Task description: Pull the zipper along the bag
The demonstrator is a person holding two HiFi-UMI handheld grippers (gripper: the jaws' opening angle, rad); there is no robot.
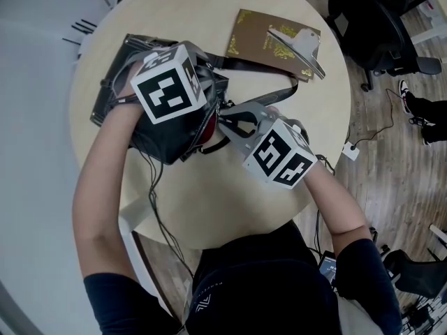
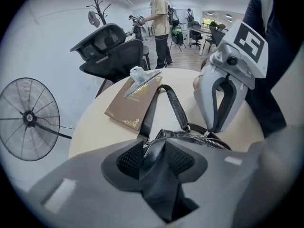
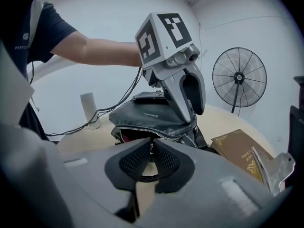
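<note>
Left gripper (image 2: 156, 145): my jaws are clamped on a fold of the bag (image 2: 161, 184). Right gripper (image 3: 151, 151): my jaws are narrow, pinching the pull (image 3: 151, 146). The bag lies on the table (image 1: 230, 208) beside a book (image 1: 269, 40), with its zipper (image 3: 148, 129) partly open.

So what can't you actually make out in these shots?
- Head view: most of the bag's zipper, hidden under the left tongs and their cube.
- Right gripper view: the bag's inside; only a red sliver shows.
- All views: the book's gold print, too small to read.
</note>
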